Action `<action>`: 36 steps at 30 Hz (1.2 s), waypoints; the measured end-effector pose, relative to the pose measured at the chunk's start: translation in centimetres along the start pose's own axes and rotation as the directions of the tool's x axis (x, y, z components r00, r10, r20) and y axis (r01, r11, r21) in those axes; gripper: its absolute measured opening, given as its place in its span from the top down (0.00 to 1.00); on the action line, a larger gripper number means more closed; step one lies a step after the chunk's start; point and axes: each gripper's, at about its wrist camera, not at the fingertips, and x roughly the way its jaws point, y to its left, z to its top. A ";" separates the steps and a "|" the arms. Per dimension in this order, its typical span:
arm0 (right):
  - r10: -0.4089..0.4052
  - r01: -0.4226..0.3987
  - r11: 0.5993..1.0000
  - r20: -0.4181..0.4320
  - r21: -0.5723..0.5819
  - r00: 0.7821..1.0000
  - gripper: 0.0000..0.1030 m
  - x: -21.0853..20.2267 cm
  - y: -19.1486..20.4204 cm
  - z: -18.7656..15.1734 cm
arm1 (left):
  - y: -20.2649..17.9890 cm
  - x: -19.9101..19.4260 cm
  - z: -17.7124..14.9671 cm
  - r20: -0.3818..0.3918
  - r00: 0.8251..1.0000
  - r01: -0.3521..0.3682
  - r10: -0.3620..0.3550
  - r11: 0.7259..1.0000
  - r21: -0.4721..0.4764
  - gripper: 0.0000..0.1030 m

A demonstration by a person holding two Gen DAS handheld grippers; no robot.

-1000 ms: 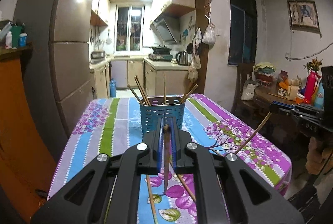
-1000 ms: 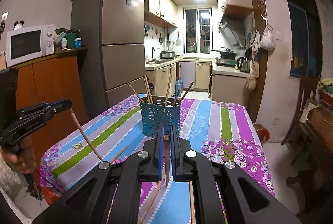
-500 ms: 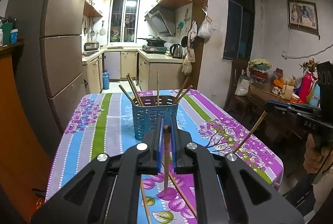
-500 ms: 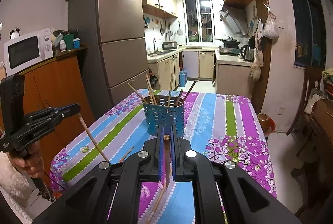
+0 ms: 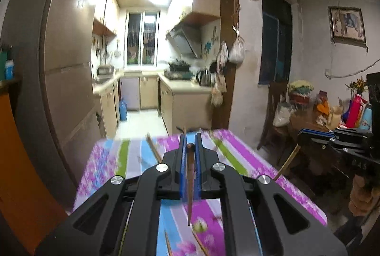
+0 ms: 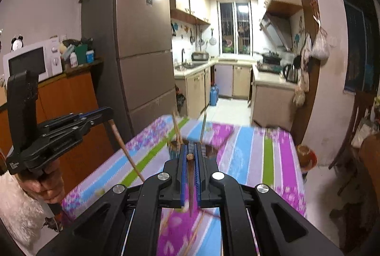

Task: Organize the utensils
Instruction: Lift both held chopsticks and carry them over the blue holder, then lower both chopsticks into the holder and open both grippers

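**Both grippers clamped on chopsticks above the striped table**

At the left edge of the right wrist view, the left gripper (image 6: 108,113) is seen from the side, carried by a hand (image 6: 44,187) beside a white fleecy sleeve (image 6: 16,213). Its jaws are closed on a wooden chopstick (image 6: 125,151), whose long axis slants from the jaw tips down and to the right, ending over the tablecloth (image 6: 268,161).

At lower centre of the same view, the right gripper (image 6: 190,151) is clamped narrow on a second chopstick (image 6: 190,184), its patterned butt end lodged near the blue pads and its shaft pointing almost straight down the frame. Just behind the jaw tips, a blurred utensil holder (image 6: 174,149) is partly hidden, with sticks rising from it. Loose chopsticks (image 6: 197,232) lie on the cloth below.

In the left wrist view, the left gripper's chopstick (image 5: 189,184) is likewise held nearly vertical in the frame, tip downward. At right, the right gripper (image 5: 301,133) is shown sideways, its chopstick (image 5: 286,162) slanting down and to the left.
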 end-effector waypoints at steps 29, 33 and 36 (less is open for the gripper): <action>-0.104 0.109 0.991 -0.059 0.072 0.993 0.81 20.5 -3.4 4.0 | 3.8 18.5 0.5 -0.109 0.991 -0.081 0.077 0.996 -0.026 0.52; -0.105 0.109 0.991 -0.054 0.081 0.993 0.81 20.0 -4.0 3.9 | 4.6 16.2 1.6 -0.036 0.996 -0.088 0.086 0.995 -0.046 0.52; -0.107 0.111 0.991 -0.052 0.077 0.993 0.81 19.4 -4.1 3.7 | 4.6 15.0 2.1 -0.004 0.993 -0.114 0.114 0.992 -0.049 0.52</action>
